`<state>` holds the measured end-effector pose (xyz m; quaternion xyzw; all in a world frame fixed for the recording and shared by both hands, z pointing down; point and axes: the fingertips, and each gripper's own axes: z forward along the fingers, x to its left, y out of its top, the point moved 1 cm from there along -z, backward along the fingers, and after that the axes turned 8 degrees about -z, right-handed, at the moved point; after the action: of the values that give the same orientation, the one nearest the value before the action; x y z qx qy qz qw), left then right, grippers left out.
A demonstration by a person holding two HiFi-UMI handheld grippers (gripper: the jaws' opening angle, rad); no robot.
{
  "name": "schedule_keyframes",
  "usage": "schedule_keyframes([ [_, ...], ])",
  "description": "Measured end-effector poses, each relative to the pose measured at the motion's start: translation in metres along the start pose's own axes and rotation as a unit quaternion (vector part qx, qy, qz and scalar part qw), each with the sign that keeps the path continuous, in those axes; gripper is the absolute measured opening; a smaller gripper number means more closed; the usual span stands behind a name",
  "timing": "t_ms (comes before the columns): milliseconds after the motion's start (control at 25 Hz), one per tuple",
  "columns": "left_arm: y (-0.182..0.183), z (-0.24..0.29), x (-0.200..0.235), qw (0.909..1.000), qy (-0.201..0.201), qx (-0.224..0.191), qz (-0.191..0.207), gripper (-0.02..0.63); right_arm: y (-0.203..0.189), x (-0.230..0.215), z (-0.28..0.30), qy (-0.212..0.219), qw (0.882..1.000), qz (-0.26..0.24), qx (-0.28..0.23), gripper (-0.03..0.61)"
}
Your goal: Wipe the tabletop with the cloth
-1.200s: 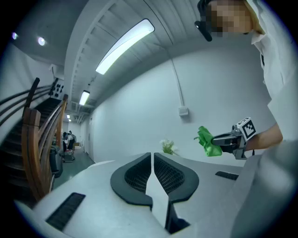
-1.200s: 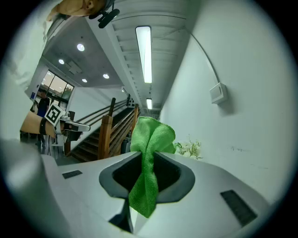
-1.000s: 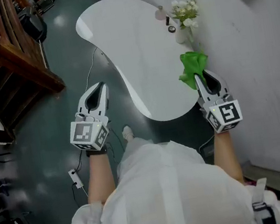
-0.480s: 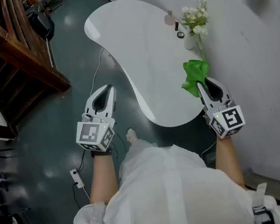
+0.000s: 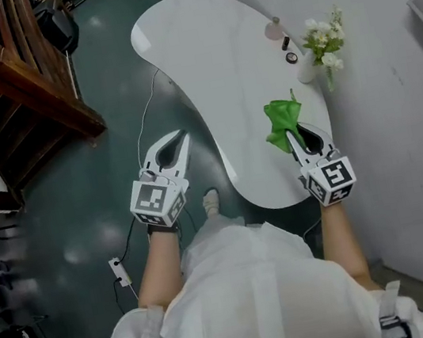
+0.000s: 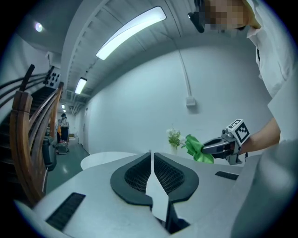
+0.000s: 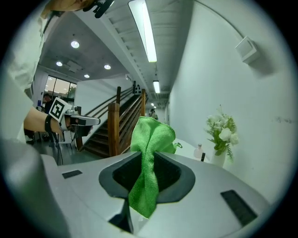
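Green cloth (image 5: pixel 280 120) was pinched between the jaws of my right gripper (image 5: pixel 297 140), right of centre in the head view. From the left: a wooden staircase (image 5: pixel 20 84) filled the upper left; my left gripper (image 5: pixel 181 139), jaws pressed together and empty, hovered over the dark floor (image 5: pixel 79 194); the white tabletop (image 5: pixel 217 59) curved through the centre, beneath the cloth; a vase of flowers (image 5: pixel 318 46) stood at the upper right.
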<state>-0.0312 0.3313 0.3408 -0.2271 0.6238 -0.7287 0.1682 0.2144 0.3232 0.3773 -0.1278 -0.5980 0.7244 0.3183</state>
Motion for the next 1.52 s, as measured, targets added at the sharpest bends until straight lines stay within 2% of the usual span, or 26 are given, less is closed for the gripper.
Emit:
schedule_keyframes([
  [200, -0.019, 0.036, 0.055, 0.9993, -0.015, 0.03, -0.015, 0.032, -0.015, 0.011, 0.077, 0.01, 0.999, 0.0, 0.049, 0.077],
  [320, -0.027, 0.059, 0.085, 0.9983, -0.029, 0.044, -0.026, 0.032, -0.031, 0.024, 0.131, 0.032, 0.996, 0.004, 0.087, 0.077],
  [560, -0.054, 0.104, 0.108, 0.9947, -0.059, 0.08, -0.029, 0.032, -0.075, 0.053, 0.21, 0.084, 0.984, 0.001, 0.16, 0.077],
  [840, -0.087, 0.135, 0.105, 0.9923, -0.032, 0.114, -0.037, 0.032, -0.134, 0.08, 0.237, 0.157, 0.959, -0.015, 0.237, 0.077],
  [1080, -0.117, 0.142, 0.073, 0.9888, -0.008, 0.137, -0.059, 0.032, -0.168, 0.08, 0.241, 0.198, 0.94, -0.057, 0.27, 0.077],
  [1280, -0.123, 0.151, 0.062, 0.9878, 0.004, 0.142, -0.063, 0.032, -0.172, 0.065, 0.243, 0.2, 0.941, -0.066, 0.266, 0.077],
  [1520, -0.126, 0.163, 0.05, 0.9872, 0.0, 0.145, -0.067, 0.032, -0.187, 0.006, 0.225, 0.145, 0.949, -0.038, 0.278, 0.077],
])
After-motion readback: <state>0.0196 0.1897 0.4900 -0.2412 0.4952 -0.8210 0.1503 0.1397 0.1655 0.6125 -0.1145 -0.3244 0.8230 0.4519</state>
